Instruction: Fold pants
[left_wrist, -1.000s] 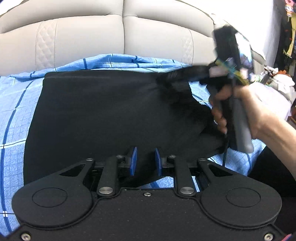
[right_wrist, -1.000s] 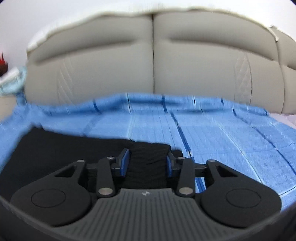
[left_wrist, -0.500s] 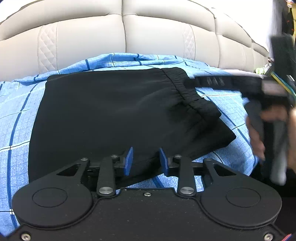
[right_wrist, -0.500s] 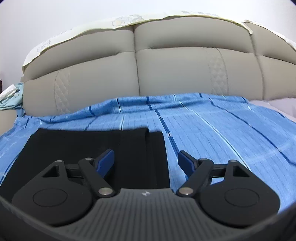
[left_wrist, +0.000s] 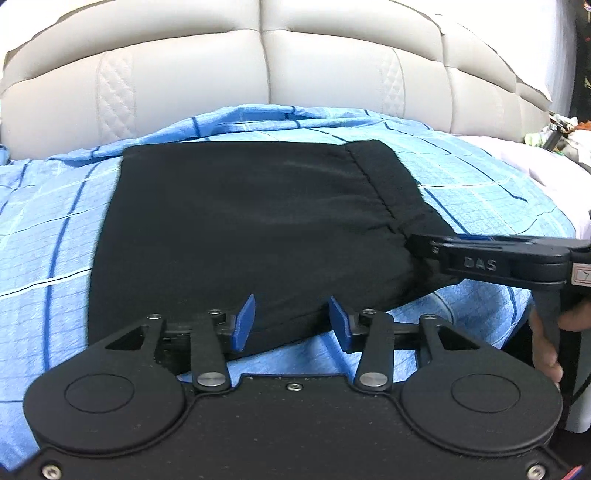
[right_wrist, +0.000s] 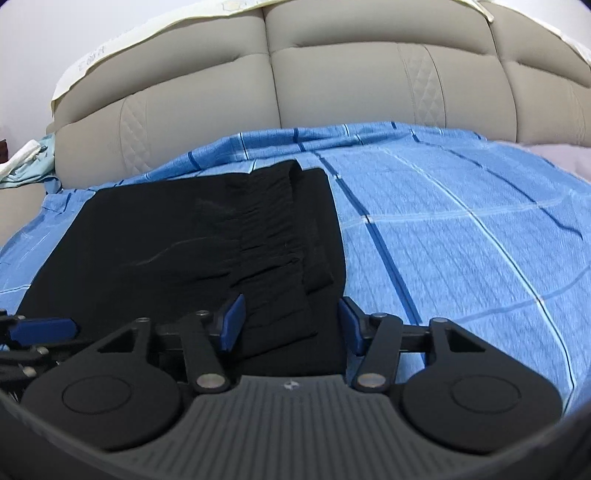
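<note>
Black pants (left_wrist: 251, 229) lie folded flat on the blue checked sheet (left_wrist: 55, 236), waistband at the right. My left gripper (left_wrist: 291, 321) sits low at their near edge. Its jaws are opening, the hem lies between the pads, and neither pad presses on it. My right gripper (left_wrist: 424, 245) comes in from the right, held by a hand (left_wrist: 546, 354), its tip at the near waistband corner. In the right wrist view the right gripper (right_wrist: 291, 323) is closing, with the bunched waistband (right_wrist: 280, 288) filling the gap between its pads. The left gripper's blue fingertip (right_wrist: 40, 328) shows at that view's left edge.
A padded beige headboard (left_wrist: 266, 70) runs behind the bed. Bare blue sheet (right_wrist: 461, 240) spreads to the right of the pants. Pale bedding (left_wrist: 554, 173) and small clutter (left_wrist: 561, 129) lie at the far right. A light cloth (right_wrist: 22, 162) rests at the far left.
The right gripper laid the folded part down at the far side, opened wide and pulled back to the near waistband corner, where it narrowed. The left jaws widened off the hem.
</note>
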